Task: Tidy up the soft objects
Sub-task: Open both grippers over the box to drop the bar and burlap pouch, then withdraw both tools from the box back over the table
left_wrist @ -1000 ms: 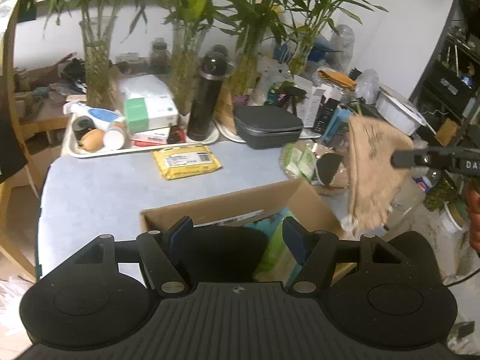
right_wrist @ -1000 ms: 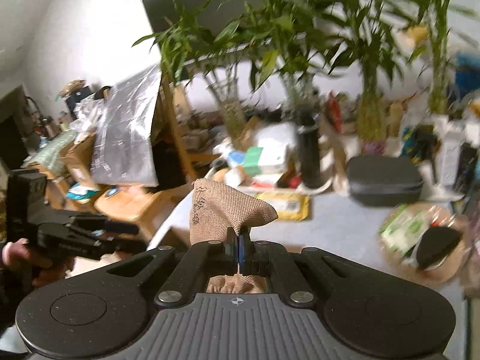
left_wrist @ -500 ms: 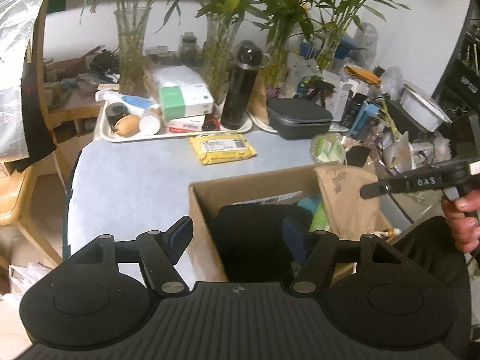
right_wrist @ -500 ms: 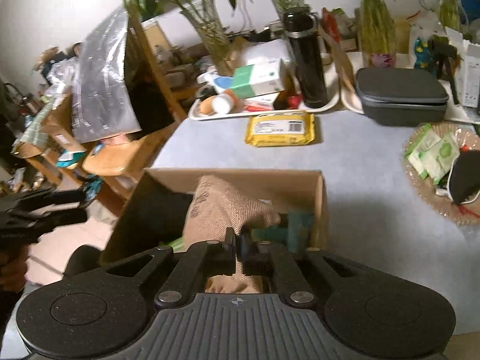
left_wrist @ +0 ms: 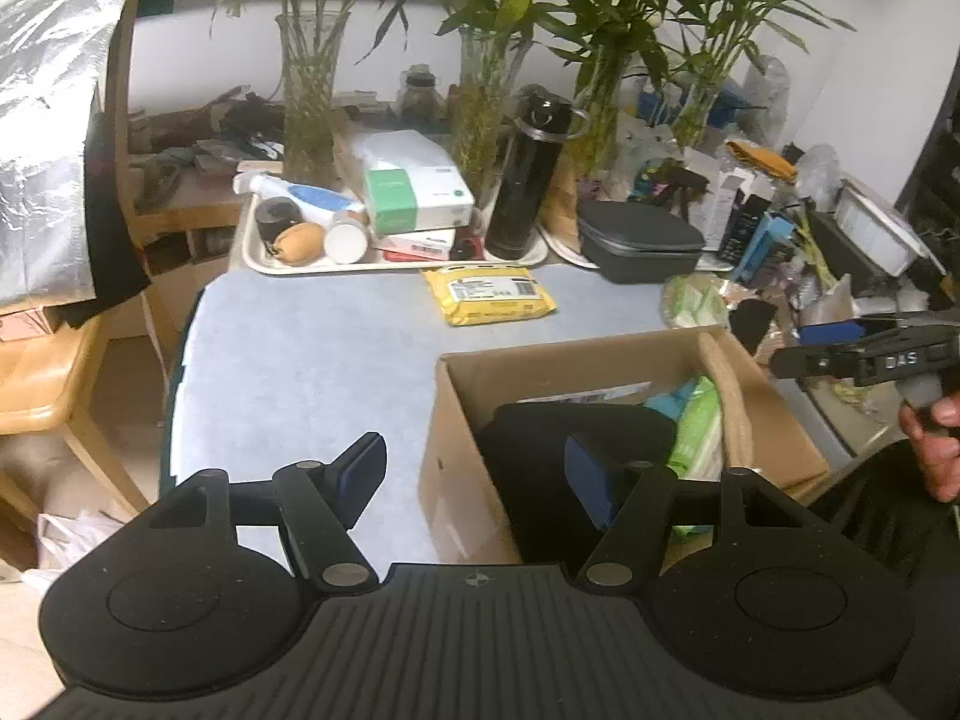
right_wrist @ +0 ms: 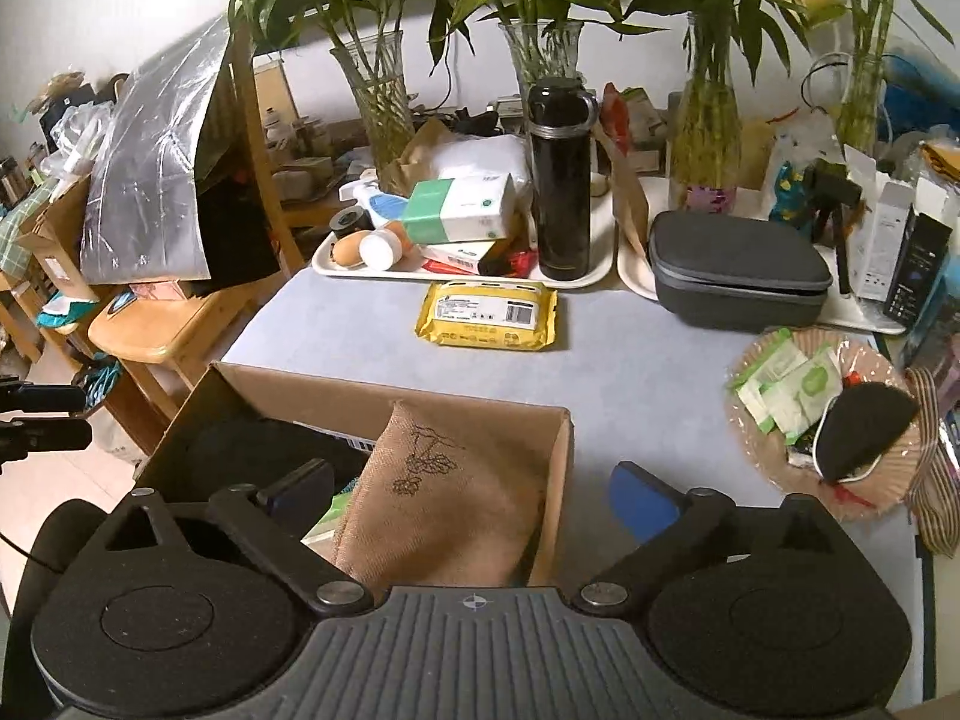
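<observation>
Burlap pouch (right_wrist: 447,498) sits upright inside cardboard box (right_wrist: 558,480), against its right wall. Right tool (right_wrist: 474,495) wide open, empty; left tool (left_wrist: 480,471) likewise. Advise lifting straight clear, avoiding box rim.

From my feed the back of the table's pretty cluttered. There's a white tray (right_wrist: 579,283) holding a tall black flask (right_wrist: 561,180), a green-and-white tissue box (right_wrist: 459,208) and a small white jar (right_wrist: 379,251). A yellow wipes pack (right_wrist: 487,314) lies flat just in front of the tray. Right of that sits a grey zip case (right_wrist: 739,279), and bamboo stalks in glass vases (right_wrist: 377,102) line the wall. A wooden chair (right_wrist: 153,331) stands off the table's left edge.
</observation>
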### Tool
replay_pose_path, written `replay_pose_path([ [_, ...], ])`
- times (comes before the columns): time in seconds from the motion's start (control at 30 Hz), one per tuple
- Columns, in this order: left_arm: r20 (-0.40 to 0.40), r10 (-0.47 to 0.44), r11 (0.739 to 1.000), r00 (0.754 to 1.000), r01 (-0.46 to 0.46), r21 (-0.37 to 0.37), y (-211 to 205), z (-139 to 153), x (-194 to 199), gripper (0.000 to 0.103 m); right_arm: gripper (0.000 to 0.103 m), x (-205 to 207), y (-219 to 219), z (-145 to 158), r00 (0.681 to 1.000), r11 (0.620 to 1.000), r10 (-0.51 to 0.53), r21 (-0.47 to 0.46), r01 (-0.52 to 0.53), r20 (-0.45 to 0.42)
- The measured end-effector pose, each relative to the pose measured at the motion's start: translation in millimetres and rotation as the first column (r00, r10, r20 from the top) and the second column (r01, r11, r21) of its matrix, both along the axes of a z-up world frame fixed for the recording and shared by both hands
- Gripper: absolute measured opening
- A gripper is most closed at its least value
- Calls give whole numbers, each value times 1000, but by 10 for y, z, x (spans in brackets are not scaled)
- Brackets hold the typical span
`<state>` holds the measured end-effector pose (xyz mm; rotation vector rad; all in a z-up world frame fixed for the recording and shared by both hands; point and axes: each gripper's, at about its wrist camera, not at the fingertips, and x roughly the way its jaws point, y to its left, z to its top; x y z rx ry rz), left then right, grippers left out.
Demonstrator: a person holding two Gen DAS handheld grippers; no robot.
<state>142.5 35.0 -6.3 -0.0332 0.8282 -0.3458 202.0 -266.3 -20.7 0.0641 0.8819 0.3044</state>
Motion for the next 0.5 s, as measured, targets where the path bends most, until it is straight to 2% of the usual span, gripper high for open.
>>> replay_pose_path([
  [0.03,1,3,1000,1000,-3,9,-5,-4,2,65,103,-5,1,3,1000,1000,-5,-4,5,0],
  [0.3,8,1,999,1000,-1,48,-21,-27,12,65,103,-34,83,37,1000,997,15,-72,-14,13],
  [0.5,15,5,998,1000,-6,58,-38,-39,54,65,103,-23,104,39,999,997,28,-74,-26,19],
])
